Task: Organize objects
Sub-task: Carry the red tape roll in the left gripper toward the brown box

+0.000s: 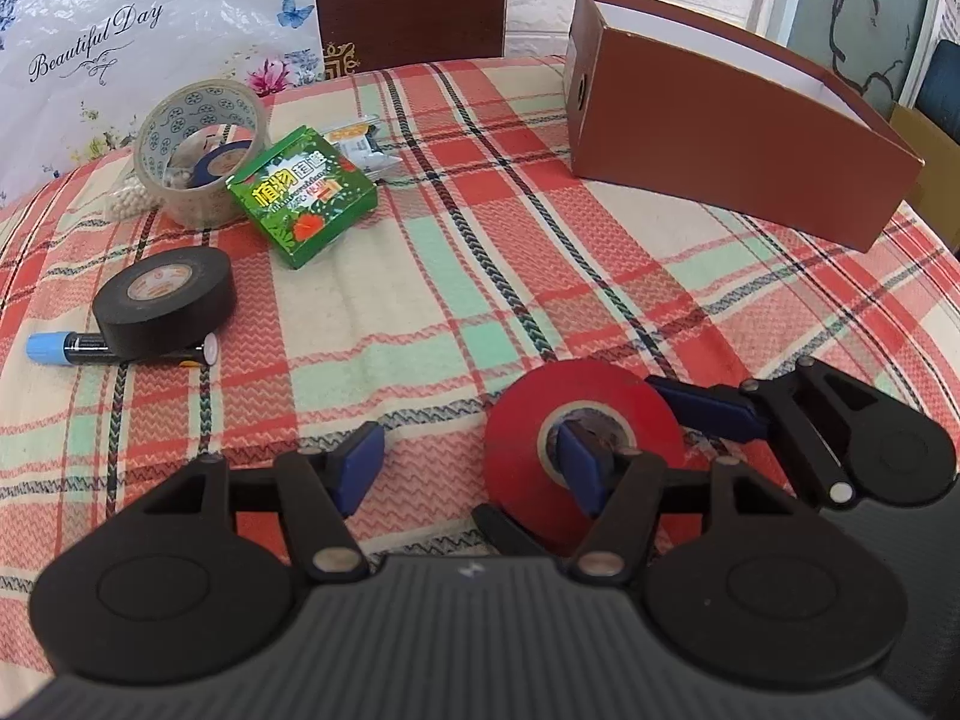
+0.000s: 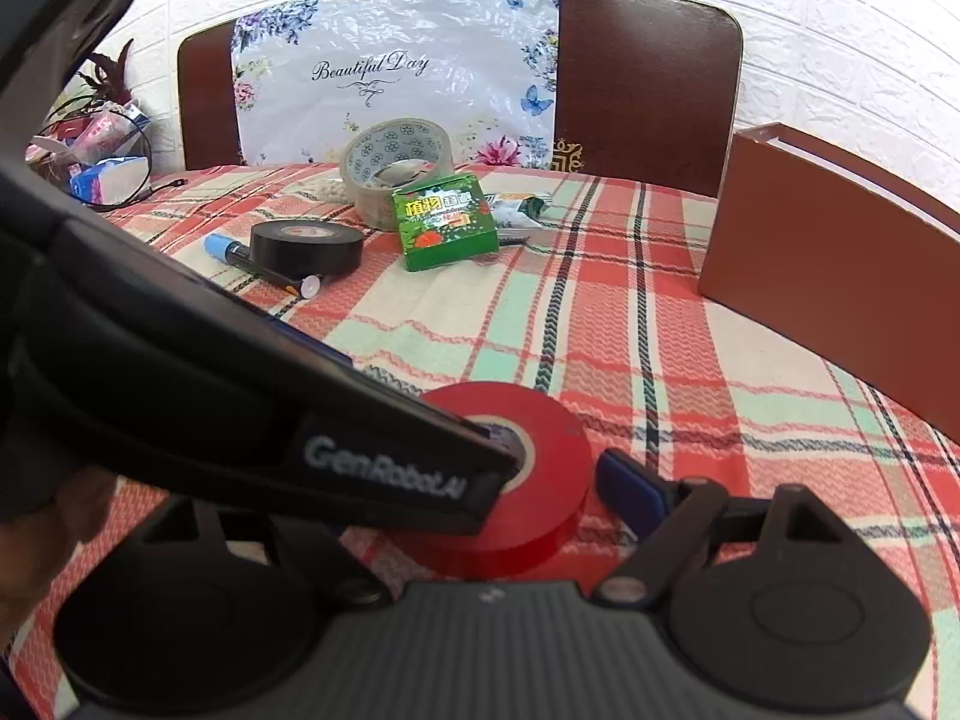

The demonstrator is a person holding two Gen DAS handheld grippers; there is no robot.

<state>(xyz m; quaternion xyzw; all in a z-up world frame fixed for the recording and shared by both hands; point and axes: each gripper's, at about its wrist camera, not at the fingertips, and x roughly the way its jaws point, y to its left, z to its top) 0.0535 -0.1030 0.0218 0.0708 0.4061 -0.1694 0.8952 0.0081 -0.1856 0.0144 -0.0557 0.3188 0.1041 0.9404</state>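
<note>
A red tape roll [image 1: 585, 420] lies flat on the plaid cloth close in front of both grippers; it also shows in the right wrist view [image 2: 540, 468]. My left gripper [image 1: 468, 462] is open, its right finger [image 1: 576, 468] down in the roll's core, its left finger [image 1: 360, 462] out on the cloth. My right gripper [image 2: 528, 492] is open around the roll: one blue pad [image 2: 630, 489] sits just right of it, the other finger is hidden behind the left gripper's body [image 2: 240, 396].
A brown open box [image 1: 738, 138] stands at the far right. At the far left lie a black tape roll [image 1: 165, 300], a blue-capped marker [image 1: 66, 348], a green carton [image 1: 306, 198], a clear tape roll [image 1: 198, 150] and a small packet [image 1: 360, 141].
</note>
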